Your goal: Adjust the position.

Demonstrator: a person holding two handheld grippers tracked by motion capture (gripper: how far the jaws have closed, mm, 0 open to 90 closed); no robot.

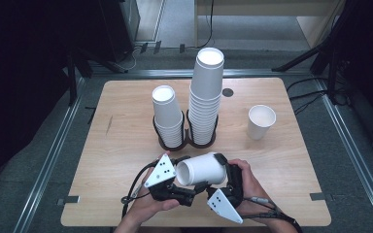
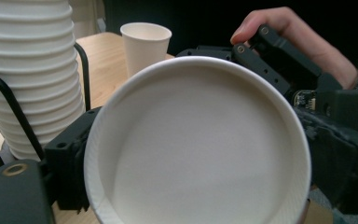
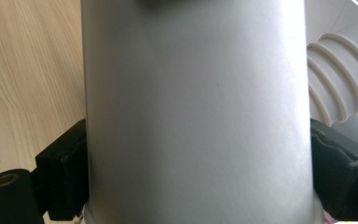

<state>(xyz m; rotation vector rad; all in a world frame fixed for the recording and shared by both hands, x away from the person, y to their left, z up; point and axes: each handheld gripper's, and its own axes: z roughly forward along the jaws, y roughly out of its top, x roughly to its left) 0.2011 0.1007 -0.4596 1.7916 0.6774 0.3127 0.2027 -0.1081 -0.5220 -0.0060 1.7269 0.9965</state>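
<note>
Holding a paper cup (image 1: pixel 201 170) on its side just above the near part of the counter (image 1: pixel 116 145), you've got both claws on it. Your right claw (image 1: pixel 222 171) is clamped across the cup's body, one pad (image 3: pixel 60 179) pressed to each side. Your left claw (image 1: pixel 175 174) sits at the open mouth, half open, and I can't tell if it's actually pinching the rim. Past that, two cup stacks (image 1: pixel 205 97) stand in a black wire rack (image 1: pixel 187 141), and one single cup (image 1: pixel 261 121) stands off to the right.
</note>
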